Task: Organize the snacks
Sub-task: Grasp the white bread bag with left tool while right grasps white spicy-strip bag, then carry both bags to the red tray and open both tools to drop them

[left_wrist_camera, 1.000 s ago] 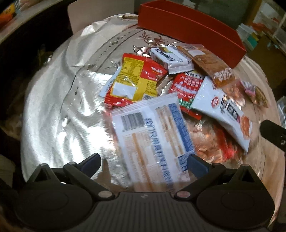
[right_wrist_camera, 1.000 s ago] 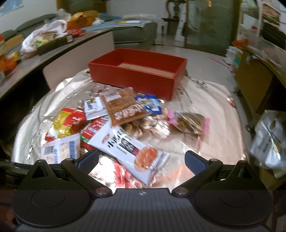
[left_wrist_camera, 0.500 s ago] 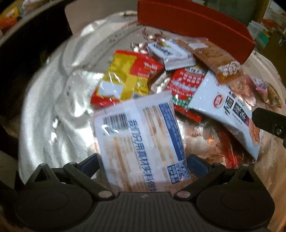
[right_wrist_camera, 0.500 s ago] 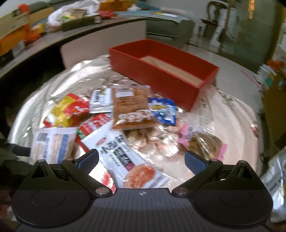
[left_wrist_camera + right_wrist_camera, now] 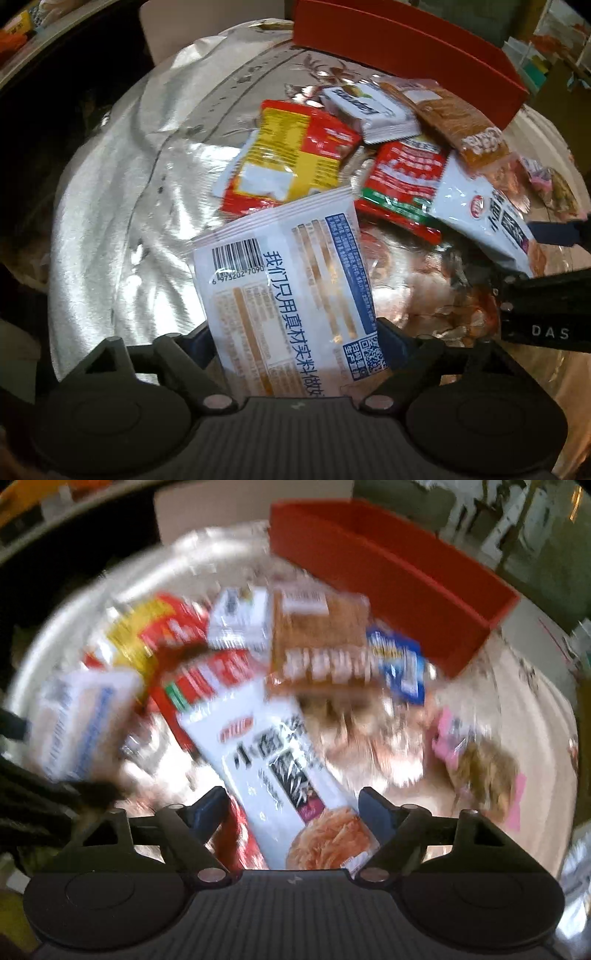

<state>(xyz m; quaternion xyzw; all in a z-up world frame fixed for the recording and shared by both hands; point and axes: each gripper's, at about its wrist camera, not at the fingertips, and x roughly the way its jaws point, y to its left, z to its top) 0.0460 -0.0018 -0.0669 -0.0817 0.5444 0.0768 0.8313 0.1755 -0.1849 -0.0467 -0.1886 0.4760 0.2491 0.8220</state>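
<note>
**Both grippers spread wide over the snack heap**

A round table under a shiny silver embossed cloth (image 5: 110, 206) carries everything. At its far edge stands a long red open cardboard box (image 5: 406, 48), apart from the pile. Between box and grippers lies a loose heap of snack packets.

The left gripper (image 5: 295, 332) has its fingers spread wide, either side of a white packet with blue print and a barcode (image 5: 291, 288); contact with the packet cannot be told.

The right gripper (image 5: 293, 805), in a blurred view, is likewise released, its fingers flanking a long white packet with black characters and an orange noodle picture (image 5: 273, 768).

Behind them lie a yellow-and-red packet (image 5: 295, 158), a red-and-white packet with a green strip (image 5: 402, 181), a brown clear-wrapped packet (image 5: 458, 122), a small white sachet (image 5: 369, 109), a small blue packet (image 5: 399, 661) and a pink-edged clear packet (image 5: 476, 760).
</note>
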